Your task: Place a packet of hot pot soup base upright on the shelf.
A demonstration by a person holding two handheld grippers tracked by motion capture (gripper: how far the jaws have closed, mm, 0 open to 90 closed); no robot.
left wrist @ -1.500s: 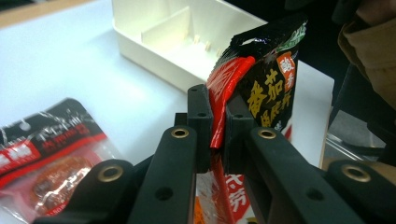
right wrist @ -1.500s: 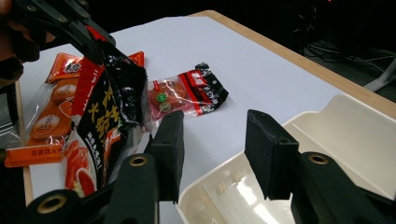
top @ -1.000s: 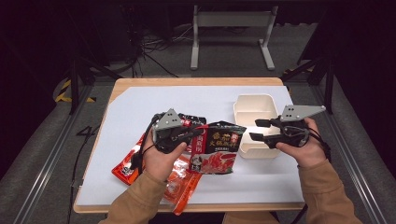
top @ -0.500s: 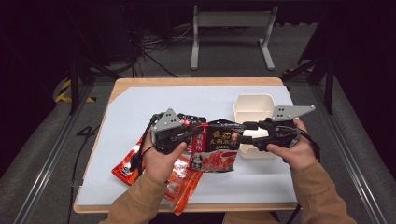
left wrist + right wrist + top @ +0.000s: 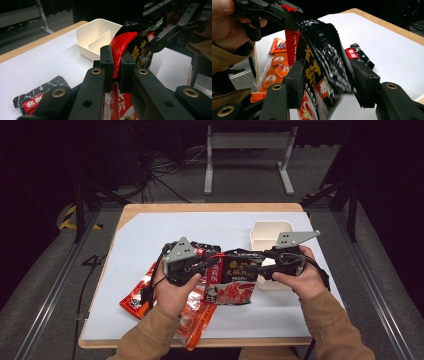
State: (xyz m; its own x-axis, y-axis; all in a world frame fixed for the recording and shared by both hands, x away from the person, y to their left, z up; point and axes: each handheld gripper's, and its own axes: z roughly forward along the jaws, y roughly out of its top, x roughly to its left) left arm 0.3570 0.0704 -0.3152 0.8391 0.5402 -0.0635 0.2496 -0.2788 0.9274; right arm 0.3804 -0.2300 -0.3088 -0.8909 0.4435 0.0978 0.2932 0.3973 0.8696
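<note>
A black and red noodle packet [image 5: 235, 275] hangs in the air above the white sheet, between my two grippers. My left gripper [image 5: 212, 263] is shut on its red top-left edge; the left gripper view shows that red strip [image 5: 122, 47] pinched between the jaws [image 5: 117, 62]. My right gripper [image 5: 252, 268] is at the packet's right side. In the right gripper view its jaws stand apart, the packet [image 5: 322, 62] fills most of the gap between them, and the gripper [image 5: 328, 80] looks open.
A white divided container [image 5: 270, 232] sits on the sheet just behind my right hand. Under and left of the held packet lie an orange packet [image 5: 192, 320], a red one [image 5: 135, 300] and a black-red one [image 5: 202, 247]. Wooden table edge [image 5: 210, 207] runs along the back.
My right gripper has moved left from beside the container to the packet's right edge, and its jaws now straddle the packet. The left gripper has held its grip and barely moved.
</note>
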